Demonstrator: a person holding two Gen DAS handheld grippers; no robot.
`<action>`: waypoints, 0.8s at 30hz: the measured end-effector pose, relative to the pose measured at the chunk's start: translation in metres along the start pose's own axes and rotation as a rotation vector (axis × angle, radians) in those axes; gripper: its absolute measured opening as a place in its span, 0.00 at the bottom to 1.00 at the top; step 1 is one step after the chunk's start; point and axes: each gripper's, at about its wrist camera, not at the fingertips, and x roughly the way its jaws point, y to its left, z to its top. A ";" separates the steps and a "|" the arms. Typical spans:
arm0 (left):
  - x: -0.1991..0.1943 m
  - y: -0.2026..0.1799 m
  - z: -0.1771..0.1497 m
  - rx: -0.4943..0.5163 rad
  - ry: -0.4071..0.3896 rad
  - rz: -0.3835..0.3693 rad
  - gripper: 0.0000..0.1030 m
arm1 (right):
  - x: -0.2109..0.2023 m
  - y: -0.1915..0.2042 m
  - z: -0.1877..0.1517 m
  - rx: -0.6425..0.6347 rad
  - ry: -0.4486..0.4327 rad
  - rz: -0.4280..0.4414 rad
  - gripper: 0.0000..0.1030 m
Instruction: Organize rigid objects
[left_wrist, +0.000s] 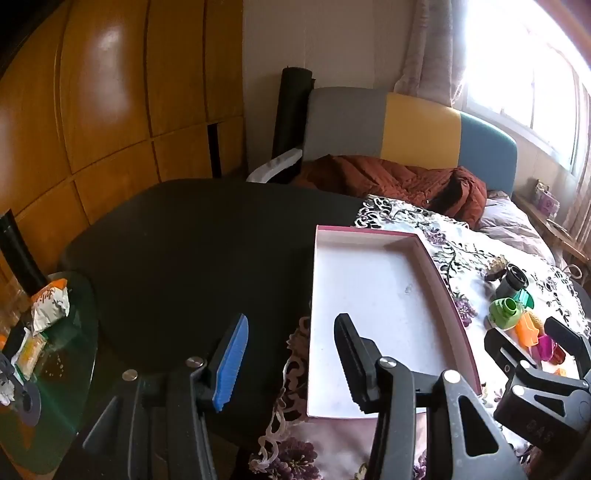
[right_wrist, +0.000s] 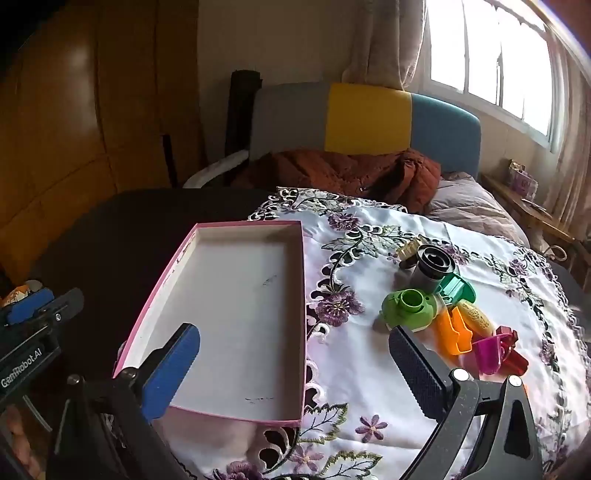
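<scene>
An empty pink-rimmed box with a white floor lies on the floral tablecloth; it also shows in the left wrist view. To its right is a cluster of plastic toys: a green piece, a grey cylinder, an orange piece, a magenta cup, a dark red piece. My right gripper is open and empty, over the box's near right edge, left of the toys. My left gripper is open and empty at the box's near left edge.
The floral cloth covers the right part of a dark round table. A glass side table with snack packets stands at left. A sofa with a rust jacket is behind. The right gripper shows in the left wrist view.
</scene>
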 end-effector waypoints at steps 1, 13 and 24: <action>-0.002 0.001 0.000 -0.001 0.000 0.001 0.48 | -0.001 0.000 0.000 -0.001 0.000 0.000 1.00; -0.008 0.005 -0.007 0.009 -0.002 -0.031 0.48 | -0.013 -0.001 -0.006 0.003 -0.019 -0.049 1.00; -0.002 0.010 -0.008 -0.004 0.013 -0.039 0.48 | -0.010 0.005 -0.009 -0.005 -0.008 -0.043 1.00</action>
